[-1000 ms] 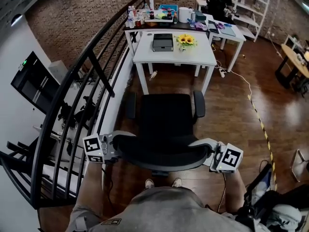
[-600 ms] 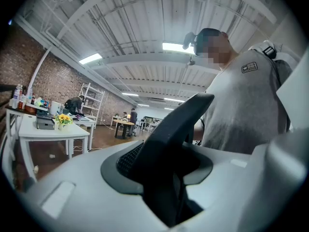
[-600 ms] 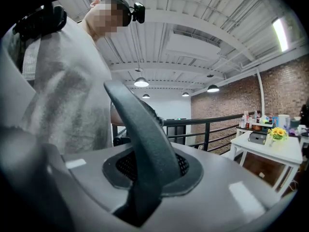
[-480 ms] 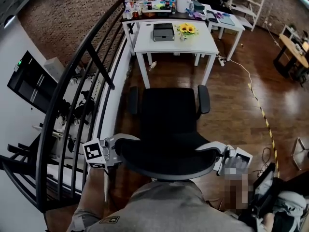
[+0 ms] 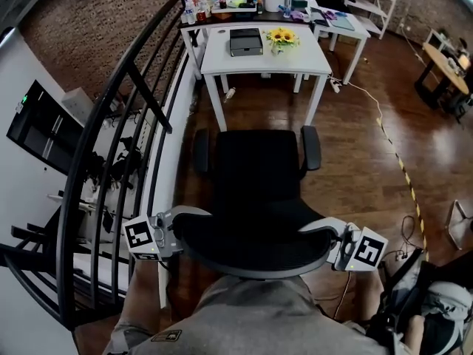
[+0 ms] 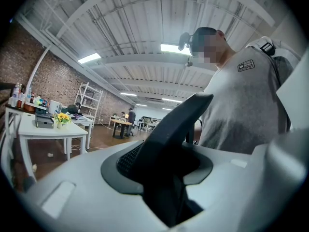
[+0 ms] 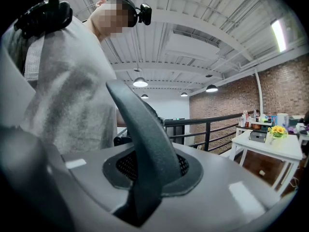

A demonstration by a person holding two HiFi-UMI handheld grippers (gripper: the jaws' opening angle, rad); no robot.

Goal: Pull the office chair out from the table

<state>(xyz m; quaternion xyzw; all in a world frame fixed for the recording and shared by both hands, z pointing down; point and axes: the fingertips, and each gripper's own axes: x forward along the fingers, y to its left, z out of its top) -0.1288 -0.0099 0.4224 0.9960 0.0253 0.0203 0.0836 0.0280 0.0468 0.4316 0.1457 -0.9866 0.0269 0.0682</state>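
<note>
The black office chair (image 5: 257,174) stands on the wood floor, apart from the white table (image 5: 295,59), its seat toward the table and its backrest (image 5: 255,251) toward me. My left gripper (image 5: 177,232) is shut on the backrest's left edge and my right gripper (image 5: 329,241) on its right edge. The left gripper view shows the dark mesh backrest edge (image 6: 166,144) rising from between the grey jaws of the left gripper (image 6: 169,199). The right gripper view shows the same on the other side: the backrest rim (image 7: 145,139) clamped in the right gripper (image 7: 137,199).
A black metal railing (image 5: 122,117) runs along the left, close to the chair. On the table sit a grey box (image 5: 245,41) and sunflowers (image 5: 279,38). A cable and yellow-black floor tape (image 5: 399,161) lie at right. My body stands right behind the backrest.
The chair and both grippers have come back toward me, and the gap between the chair and the white table has grown. Both grips stay on the backrest.
</note>
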